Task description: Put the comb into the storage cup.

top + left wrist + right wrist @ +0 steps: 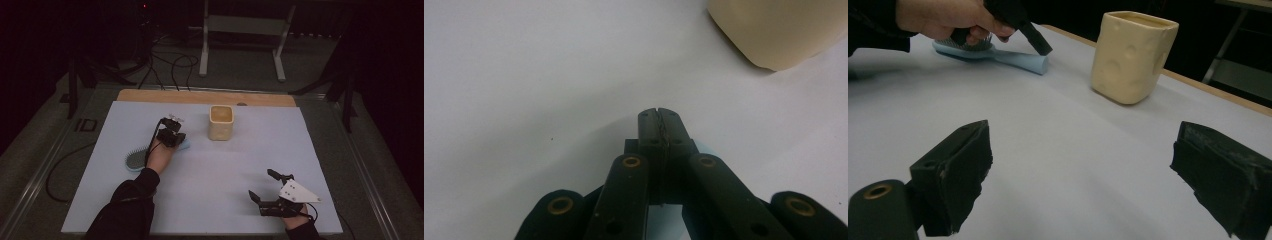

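A light-blue hairbrush (135, 161) lies on the white sheet at the left, its handle (1015, 59) pointing towards a cream cup (221, 122) with dimpled sides. My left gripper (179, 140) is shut, its tips down at the free end of the handle; in the left gripper view the jaws (659, 119) press together with nothing between them and the cup (784, 30) stands ahead to the right. My right gripper (261, 185) is open near the front right, empty, and faces the cup (1133, 57) and the left gripper (1043, 49).
The white sheet (210, 170) covers the table, with a wooden strip (200, 96) along the far edge. Beyond it stand a metal frame (245, 25) and loose cables (170, 65) on the floor. A cable (60, 175) trails off the left side.
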Tool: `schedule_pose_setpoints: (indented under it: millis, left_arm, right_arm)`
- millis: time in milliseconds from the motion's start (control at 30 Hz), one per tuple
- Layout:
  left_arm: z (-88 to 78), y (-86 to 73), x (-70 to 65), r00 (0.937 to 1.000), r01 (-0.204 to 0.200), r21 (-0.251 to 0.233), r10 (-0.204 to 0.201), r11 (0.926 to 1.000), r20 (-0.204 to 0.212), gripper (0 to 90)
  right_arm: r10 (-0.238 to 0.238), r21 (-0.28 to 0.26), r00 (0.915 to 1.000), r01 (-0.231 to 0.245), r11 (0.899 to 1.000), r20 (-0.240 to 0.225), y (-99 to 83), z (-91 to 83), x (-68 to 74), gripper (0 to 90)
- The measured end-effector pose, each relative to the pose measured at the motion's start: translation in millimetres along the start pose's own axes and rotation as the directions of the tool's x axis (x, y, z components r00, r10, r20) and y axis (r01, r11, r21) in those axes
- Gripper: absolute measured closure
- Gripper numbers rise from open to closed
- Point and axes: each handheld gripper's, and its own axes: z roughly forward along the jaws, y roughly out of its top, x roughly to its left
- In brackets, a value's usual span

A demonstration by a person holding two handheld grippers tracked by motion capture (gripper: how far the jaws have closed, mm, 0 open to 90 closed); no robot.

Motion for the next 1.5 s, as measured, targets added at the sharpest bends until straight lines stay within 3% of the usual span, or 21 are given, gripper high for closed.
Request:
schedule_pose_setpoints:
  millis: [100, 400, 633, 1500]
  left_arm:
    - [-0.7, 0.4, 0.0, 0.9998, 0.017, 0.008, -0.017, 0.9998, 0.009, 90.0]
    - [-0.3, -2.9, -5.9, 0.9997, 0.009, 0.031, -0.009, 0.9995, 0.023, 90.0]
    - [-1.2, -6.0, -12.4, 0.9977, 0.006, 0.04, -0.008, 0.9992, 0.067, 90.0]
    - [-19.1, -22.9, -26.2, 0.9897, -0.071, 0.072, 0.061, 0.9948, 0.13, 90.0]
  right_arm:
    - [-0.001, 0.001, 1.0, 0.001, 1.0, 0.001, -0.2, -0.3, -0.1, 8.8]
    - [-0.003, -0.003, 1.0, 0.003, 1.0, 0.003, 0.3, -0.3, -0.5, 8.8]
    - [-0.003, -0.002, 1.0, 0.003, 1.0, 0.001, 0.4, 0.0, -0.2, 8.8]
    - [0.002, 0.0, 1.0, -0.002, 1.0, 0.007, 0.9, 0.2, -0.9, 8.8]
